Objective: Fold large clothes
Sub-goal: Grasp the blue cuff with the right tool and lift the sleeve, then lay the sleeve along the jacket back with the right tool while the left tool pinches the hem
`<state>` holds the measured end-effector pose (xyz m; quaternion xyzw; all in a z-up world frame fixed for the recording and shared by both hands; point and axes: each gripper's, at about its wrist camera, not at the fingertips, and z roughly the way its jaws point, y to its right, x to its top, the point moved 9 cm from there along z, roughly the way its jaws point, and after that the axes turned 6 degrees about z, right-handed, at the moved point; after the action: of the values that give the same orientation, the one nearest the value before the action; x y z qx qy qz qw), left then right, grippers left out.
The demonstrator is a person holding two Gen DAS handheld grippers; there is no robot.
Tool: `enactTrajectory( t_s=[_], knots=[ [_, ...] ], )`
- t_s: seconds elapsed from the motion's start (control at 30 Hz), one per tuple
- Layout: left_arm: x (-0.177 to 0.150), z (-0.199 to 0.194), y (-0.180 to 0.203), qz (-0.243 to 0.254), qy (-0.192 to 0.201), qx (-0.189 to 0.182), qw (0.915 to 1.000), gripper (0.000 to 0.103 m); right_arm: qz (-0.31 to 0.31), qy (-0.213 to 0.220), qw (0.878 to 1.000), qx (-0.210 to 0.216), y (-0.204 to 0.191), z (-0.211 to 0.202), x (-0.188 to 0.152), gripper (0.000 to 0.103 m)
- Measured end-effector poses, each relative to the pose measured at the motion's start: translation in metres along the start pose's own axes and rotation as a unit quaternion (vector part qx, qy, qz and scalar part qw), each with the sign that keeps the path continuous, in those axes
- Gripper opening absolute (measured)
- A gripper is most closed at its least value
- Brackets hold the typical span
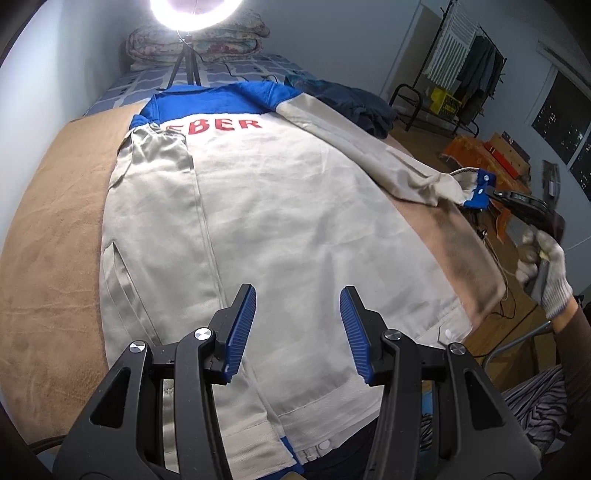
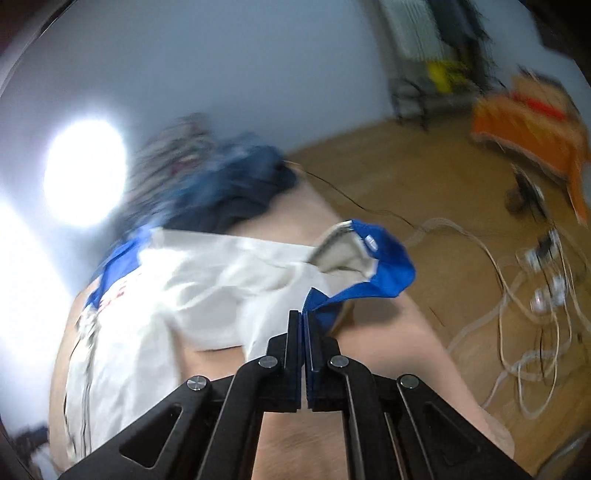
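Observation:
A large beige jacket [image 1: 280, 206] with a blue yoke and red letters lies back-up on the brown bed cover [image 1: 48, 236]. Its left sleeve [image 1: 162, 173] is folded over the body. My left gripper [image 1: 297, 295] hovers open over the jacket's lower back, nothing between its fingers. The right sleeve [image 1: 369, 147] stretches out to the right, lifted at its blue cuff [image 1: 478, 192]. My right gripper [image 2: 302, 314] is shut on that blue cuff [image 2: 384, 266], held off the bed by a gloved hand [image 1: 546, 266]. The right wrist view is blurred.
A dark blue garment heap [image 1: 354, 103] lies at the far right of the bed. A ring light [image 1: 195, 11] on a tripod and folded quilts stand behind the jacket. Cables [image 2: 532, 295] and an orange cloth [image 2: 528, 125] are on the wooden floor to the right.

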<state>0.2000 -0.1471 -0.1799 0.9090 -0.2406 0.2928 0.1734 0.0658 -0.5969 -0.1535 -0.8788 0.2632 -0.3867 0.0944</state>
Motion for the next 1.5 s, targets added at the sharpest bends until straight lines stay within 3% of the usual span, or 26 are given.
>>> enactTrajectory(
  t_s=[0.13, 0.3, 0.4, 0.5, 0.63, 0.73, 0.83, 0.97, 1.03, 1.07, 1.1, 1.2, 1.27, 1.33, 1.37, 1.43, 1.5],
  knots=[
    [0.007, -0.005, -0.003, -0.012, 0.011, 0.002, 0.9999, 0.049, -0.09, 0.015, 0.995, 0.04, -0.067, -0.03, -0.013, 0.0],
    [0.009, -0.007, -0.014, -0.047, 0.015, -0.005, 0.9988, 0.048, -0.206, -0.008, 0.975, 0.078, -0.139, -0.045, -0.061, 0.0],
    [0.009, -0.007, -0.02, -0.075, 0.013, -0.021, 0.9969, 0.048, -0.272, -0.036, 0.956, 0.102, -0.17, -0.052, -0.101, 0.0],
    [0.008, -0.002, -0.023, -0.103, 0.007, -0.043, 0.9938, 0.048, -0.348, -0.076, 0.928, 0.11, -0.189, -0.055, -0.147, 0.0],
    [0.005, 0.017, -0.012, -0.132, -0.018, -0.075, 0.9882, 0.048, -0.452, -0.134, 0.877, 0.098, -0.186, -0.057, -0.21, 0.0],
    [0.007, 0.033, 0.007, -0.129, -0.024, -0.089, 0.9874, 0.049, -0.476, -0.167, 0.857, 0.103, -0.179, -0.06, -0.226, 0.0],
    [0.009, 0.057, 0.028, -0.148, -0.037, -0.121, 0.9808, 0.049, -0.495, -0.184, 0.841, 0.12, -0.177, -0.074, -0.232, 0.0],
    [0.007, 0.099, 0.053, -0.174, -0.063, -0.144, 0.9721, 0.053, -0.474, -0.192, 0.849, 0.133, -0.163, -0.08, -0.225, 0.003],
    [0.004, 0.118, 0.06, -0.2, -0.079, -0.165, 0.9626, 0.053, -0.447, -0.203, 0.857, 0.154, -0.156, -0.082, -0.221, 0.015],
    [0.003, 0.126, 0.062, -0.216, -0.082, -0.174, 0.9573, 0.053, -0.433, -0.21, 0.861, 0.165, -0.157, -0.08, -0.22, 0.03],
    [0.002, 0.132, 0.062, -0.233, -0.082, -0.181, 0.9518, 0.053, -0.413, -0.218, 0.866, 0.179, -0.151, -0.082, -0.216, 0.035],
    [0.007, 0.145, 0.061, -0.264, -0.079, -0.191, 0.9421, 0.053, -0.331, -0.219, 0.894, 0.207, -0.127, -0.08, -0.196, 0.039],
    [0.01, 0.154, 0.059, -0.275, -0.078, -0.188, 0.9396, 0.053, -0.267, -0.209, 0.923, 0.183, -0.104, -0.065, -0.174, 0.041],
    [0.015, 0.159, 0.06, -0.279, -0.075, -0.195, 0.9371, 0.053, -0.212, -0.21, 0.94, 0.164, -0.086, -0.049, -0.159, 0.045],
    [0.017, 0.161, 0.061, -0.277, -0.073, -0.199, 0.9372, 0.05, -0.18, -0.217, 0.945, 0.163, -0.078, -0.039, -0.154, 0.045],
    [0.02, 0.164, 0.063, -0.266, -0.073, -0.196, 0.9411, 0.003, -0.143, -0.231, 0.947, 0.169, -0.072, -0.026, -0.15, 0.045],
    [0.017, 0.159, 0.066, -0.248, -0.069, -0.183, 0.9488, 0.002, -0.122, -0.246, 0.945, 0.177, -0.072, -0.014, -0.152, 0.045]
  ],
)
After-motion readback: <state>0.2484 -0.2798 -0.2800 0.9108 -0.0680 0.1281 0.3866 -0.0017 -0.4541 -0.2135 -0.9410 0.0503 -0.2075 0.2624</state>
